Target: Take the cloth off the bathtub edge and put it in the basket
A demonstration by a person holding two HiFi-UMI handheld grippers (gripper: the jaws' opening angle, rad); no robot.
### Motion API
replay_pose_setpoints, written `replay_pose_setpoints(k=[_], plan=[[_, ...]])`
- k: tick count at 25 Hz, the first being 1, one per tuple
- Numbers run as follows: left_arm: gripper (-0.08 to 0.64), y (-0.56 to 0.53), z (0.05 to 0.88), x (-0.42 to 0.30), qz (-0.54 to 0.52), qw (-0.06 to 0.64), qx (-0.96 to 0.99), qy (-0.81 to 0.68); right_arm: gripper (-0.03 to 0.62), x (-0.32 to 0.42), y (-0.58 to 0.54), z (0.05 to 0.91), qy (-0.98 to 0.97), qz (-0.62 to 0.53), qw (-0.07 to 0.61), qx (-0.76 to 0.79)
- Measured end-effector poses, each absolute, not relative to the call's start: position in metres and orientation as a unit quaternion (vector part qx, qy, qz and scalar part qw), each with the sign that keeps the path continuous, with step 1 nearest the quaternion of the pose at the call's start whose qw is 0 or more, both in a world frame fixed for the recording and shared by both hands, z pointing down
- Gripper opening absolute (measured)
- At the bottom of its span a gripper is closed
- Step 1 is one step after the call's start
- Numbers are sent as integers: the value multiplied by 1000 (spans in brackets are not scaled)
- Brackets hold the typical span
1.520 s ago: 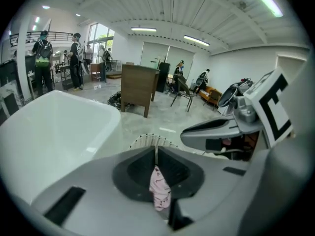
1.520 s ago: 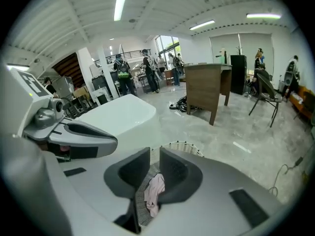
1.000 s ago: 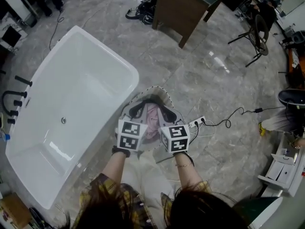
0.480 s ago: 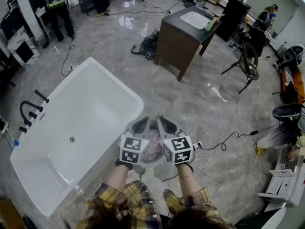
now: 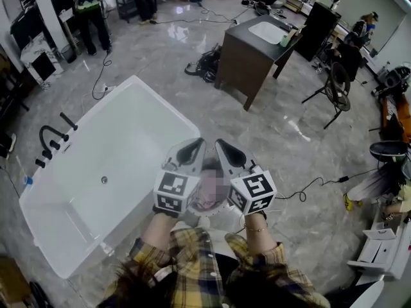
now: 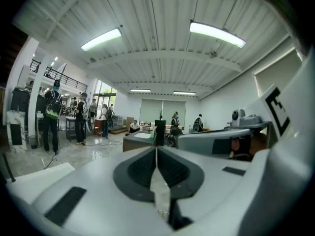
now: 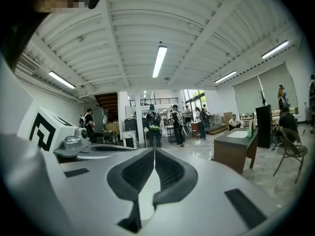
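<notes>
Cloth (image 5: pixel 207 196) lay pink, crumpled, in pale round basket (image 5: pixel 204 208) beside glossy white bathtub (image 5: pixel 128 130); long axis unreadable | left gripper (image 5: pixel 190 151) jaws were together, empty | right gripper (image 5: pixel 228 153) jaws had just been closing, met, empty.

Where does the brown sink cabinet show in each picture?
Head view: sink cabinet, top, right of centre.
Left gripper view: sink cabinet, small, near the centre.
Right gripper view: sink cabinet, right side, just below the middle.
Shared landmark: the tall black box beside it in all three.
</notes>
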State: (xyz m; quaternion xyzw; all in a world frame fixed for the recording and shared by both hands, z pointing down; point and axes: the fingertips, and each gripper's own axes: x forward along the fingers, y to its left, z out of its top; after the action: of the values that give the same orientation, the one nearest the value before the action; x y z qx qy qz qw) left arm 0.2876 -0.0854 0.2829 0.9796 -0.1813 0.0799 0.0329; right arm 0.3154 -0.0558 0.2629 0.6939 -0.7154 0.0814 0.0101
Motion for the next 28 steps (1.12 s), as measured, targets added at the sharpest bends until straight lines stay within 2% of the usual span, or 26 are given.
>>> replay_pose_setpoints(k=[7,18,28], plan=[[23,-68,237,266,40,-5,982,-185,15,299,-43,228,-738,49,4,673],[23,-42,231,256,18,-10,986,-165,15,286,-25,231,-759,43,31,649],[23,-37,231,269,21,-2,989,-149,15,299,-22,230,-758,57,8,650]])
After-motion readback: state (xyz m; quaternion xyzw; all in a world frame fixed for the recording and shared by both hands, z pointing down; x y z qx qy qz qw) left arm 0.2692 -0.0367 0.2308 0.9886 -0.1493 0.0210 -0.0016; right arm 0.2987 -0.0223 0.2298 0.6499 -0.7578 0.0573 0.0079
